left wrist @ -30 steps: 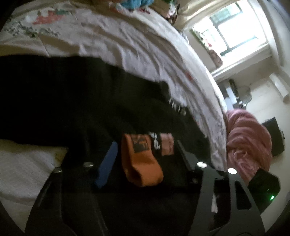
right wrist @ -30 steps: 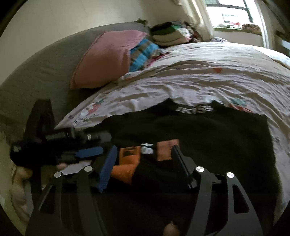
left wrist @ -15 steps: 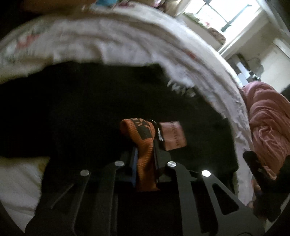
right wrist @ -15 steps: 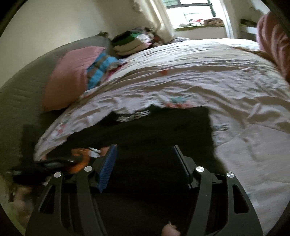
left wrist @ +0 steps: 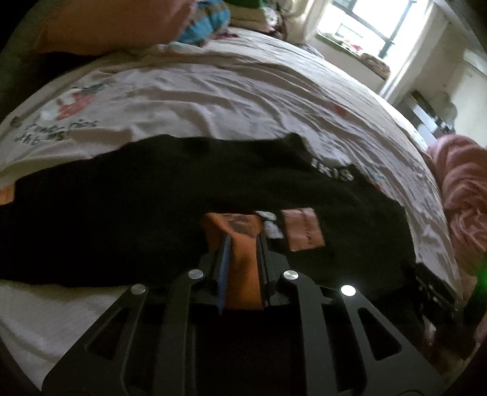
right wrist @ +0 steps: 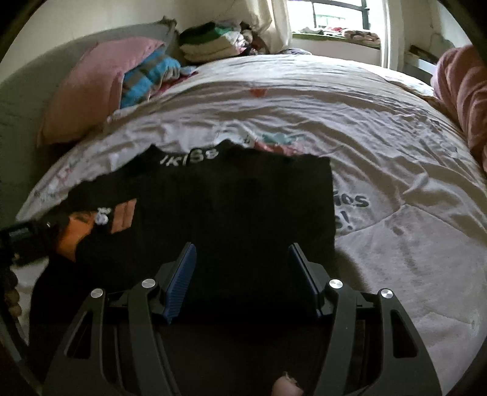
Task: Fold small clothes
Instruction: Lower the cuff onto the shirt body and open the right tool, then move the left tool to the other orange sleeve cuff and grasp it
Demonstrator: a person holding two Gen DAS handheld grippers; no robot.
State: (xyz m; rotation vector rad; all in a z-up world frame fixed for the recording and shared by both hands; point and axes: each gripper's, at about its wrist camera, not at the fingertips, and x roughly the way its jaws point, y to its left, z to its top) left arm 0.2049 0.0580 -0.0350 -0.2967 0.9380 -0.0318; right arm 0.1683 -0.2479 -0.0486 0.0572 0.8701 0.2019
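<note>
A black garment [left wrist: 152, 198] with white lettering at the collar [right wrist: 188, 158] lies spread on the bed. It has orange cuffs. My left gripper [left wrist: 242, 243] is shut on the orange cuff [left wrist: 243, 265] of one sleeve, which lies over the garment's body. A second orange patch [left wrist: 303, 228] lies just right of it. My right gripper [right wrist: 240, 259] is open and empty, just above the black garment [right wrist: 243, 207] near its right half. The left gripper [right wrist: 27, 237] with the orange cuff [right wrist: 73, 237] shows at the left edge of the right wrist view.
The bed has a pale printed duvet [right wrist: 380, 137]. A pink pillow [right wrist: 91, 85], a blue striped cloth [right wrist: 149, 76] and stacked folded clothes [right wrist: 210, 42] lie at the head. A pink blanket [left wrist: 462, 189] is heaped at the right. A window [left wrist: 374, 27] is behind.
My left gripper closed on the orange cuff and has drawn it in over the garment. My right gripper swung right, away from the cuff, to the garment's right half, still open.
</note>
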